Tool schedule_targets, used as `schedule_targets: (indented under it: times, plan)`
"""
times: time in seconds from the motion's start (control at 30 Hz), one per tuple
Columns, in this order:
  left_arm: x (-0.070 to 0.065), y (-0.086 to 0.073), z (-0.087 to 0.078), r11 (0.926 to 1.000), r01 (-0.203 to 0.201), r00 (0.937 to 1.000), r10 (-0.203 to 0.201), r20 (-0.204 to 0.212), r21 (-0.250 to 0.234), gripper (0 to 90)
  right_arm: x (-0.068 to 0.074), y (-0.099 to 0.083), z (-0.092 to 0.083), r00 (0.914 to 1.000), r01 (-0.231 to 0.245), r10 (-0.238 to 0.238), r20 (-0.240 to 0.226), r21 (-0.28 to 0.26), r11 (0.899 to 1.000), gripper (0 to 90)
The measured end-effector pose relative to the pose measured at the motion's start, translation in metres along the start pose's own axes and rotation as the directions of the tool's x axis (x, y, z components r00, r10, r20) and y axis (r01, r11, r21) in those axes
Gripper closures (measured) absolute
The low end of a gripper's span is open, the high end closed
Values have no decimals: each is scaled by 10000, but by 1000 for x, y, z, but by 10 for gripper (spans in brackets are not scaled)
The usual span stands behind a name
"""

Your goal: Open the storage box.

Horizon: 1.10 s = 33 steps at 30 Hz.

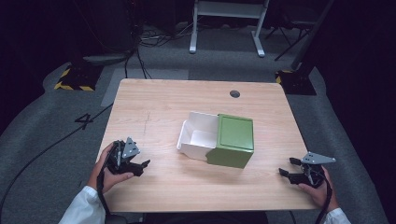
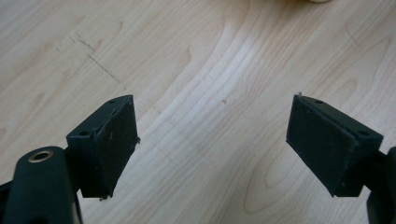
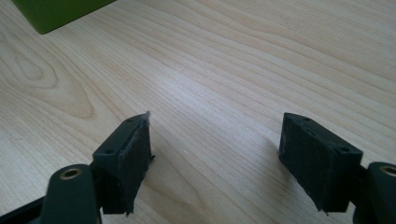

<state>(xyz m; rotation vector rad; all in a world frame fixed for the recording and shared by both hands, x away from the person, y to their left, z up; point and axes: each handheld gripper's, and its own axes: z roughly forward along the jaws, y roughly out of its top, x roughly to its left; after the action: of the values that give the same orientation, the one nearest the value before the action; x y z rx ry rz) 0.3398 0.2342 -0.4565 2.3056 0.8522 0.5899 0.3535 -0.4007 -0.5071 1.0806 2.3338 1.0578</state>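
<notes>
A green box (image 1: 232,140) sits near the middle of the desk (image 1: 163,100), a little toward its right edge, with a white tray (image 1: 197,136) slid partway out of its left side; the tray looks empty. The left gripper (image 1: 144,167) is held in the left hand (image 1: 108,172) near the desk's front left corner, its jaws spread wide with nothing between them; in the left gripper view the pads (image 2: 111,144) frame bare wood. The right gripper (image 1: 288,167) is held in the right hand (image 1: 315,186) near the front right corner, jaws likewise apart and empty. In the right gripper view a corner of the box (image 3: 56,11) shows at the top left, well apart from the pads (image 3: 135,156). Both grippers point inward toward the box and touch neither it nor the tray. A round hole (image 1: 235,94) lies near the desk's far edge.
</notes>
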Motion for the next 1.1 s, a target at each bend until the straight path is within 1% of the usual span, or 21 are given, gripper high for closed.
schedule_targets:
  times: [0.03, 0.07, 0.2, 0.23, 0.27, 0.3, 0.33, 0.37, 0.4, 0.43, 0.47, 0.57, 0.6, 0.63, 0.67, 0.7, 0.73, 0.77, 0.83, 0.87, 1.1]
  plan:
    - [0, -3, 1, 10000, 7, 10000, -7, 30, 51, 168, 0, 0, 0, 10000, 0, 0, 0, 0, 10000, 253]
    - [0, -10, 4, 9997, -19, 10000, 18, 24, 246, 168, 0, 0, 0, 10000, -2, 2, -2, -1, 10000, 253]
    - [0, -18, 6, 9994, 15, 10000, -18, 82, 357, 168, 0, 0, 0, 10000, -2, 2, -3, 0, 10000, 253]
    - [2, -25, 8, 9990, 215, 9996, -222, 168, 389, 169, 0, 0, 0, 10000, -1, 1, -1, 1, 10000, 253]
    - [2, -25, 8, 9990, 215, 9996, -222, 168, 389, 169, 0, 0, 0, 10000, -1, 1, -1, 1, 10000, 253]
    - [3, -31, 9, 9984, 442, 9987, -451, 237, 361, 169, 0, 0, 0, 10000, 0, 0, -5, 0, 10000, 253]
    - [3, -31, 9, 9984, 442, 9987, -451, 237, 361, 170, 0, 0, 0, 10000, 0, 0, -5, 0, 10000, 253]
    - [3, -36, 10, 9979, 523, 9983, -533, 236, 395, 170, 0, 0, 0, 10000, -3, 3, -7, 1, 10000, 253]
    - [5, -43, 11, 9964, 739, 9968, -751, 290, 420, 170, 0, 0, 0, 10000, -1, 1, -6, 0, 10000, 254]
    - [5, -43, 11, 9964, 739, 9968, -751, 290, 420, 171, 0, 0, 0, 10000, -1, 1, -6, 0, 10000, 254]
    - [6, -46, 11, 9955, 866, 9957, -878, 299, 392, 171, 0, 0, 0, 10000, 4, -4, -12, -2, 10000, 254]
    - [9, -56, 11, 9908, 1304, 9907, -1316, 336, 355, 174, 0, 0, 0, 10000, 2, -2, -16, -1, 10000, 253]
    - [11, -62, 10, 9856, 1680, 9842, -1688, 533, 186, 173, 0, 0, 0, 10000, 9, -9, -17, 0, 10000, 253]
    - [14, -66, 10, 9821, 1881, 9801, -1881, 634, 58, 173, 0, 0, 0, 10000, 6, -6, -17, 1, 10000, 253]
    - [14, -66, 10, 9821, 1881, 9801, -1881, 634, 58, 173, 0, 0, 0, 10000, 6, -6, -17, 1, 10000, 253]
    - [16, -70, 9, 9745, 2241, 9717, -2227, 793, -100, 174, 0, 0, 0, 10000, 1, -1, -23, -3, 10000, 253]
    - [16, -71, 9, 9727, 2317, 9702, -2303, 752, -107, 173, 0, 0, 0, 10000, 2, -2, -21, -7, 10000, 253]
    - [16, -71, 9, 9727, 2317, 9702, -2303, 752, -107, 170, 0, 0, 0, 10000, 2, -2, -21, -7, 10000, 253]
    - [13, -71, 8, 9701, 2427, 9694, -2425, 374, -7, 168, 0, 0, 0, 10000, 2, -2, -27, -5, 10000, 253]
    - [12, -71, 8, 9686, 2485, 9681, -2483, 348, -29, 168, 0, 0, 0, 10000, 1, -1, -30, -4, 10000, 253]
    - [13, -70, 9, 9697, 2443, 9691, -2439, 373, -57, 165, 0, 0, 0, 10000, 12, -12, -25, -5, 10000, 253]
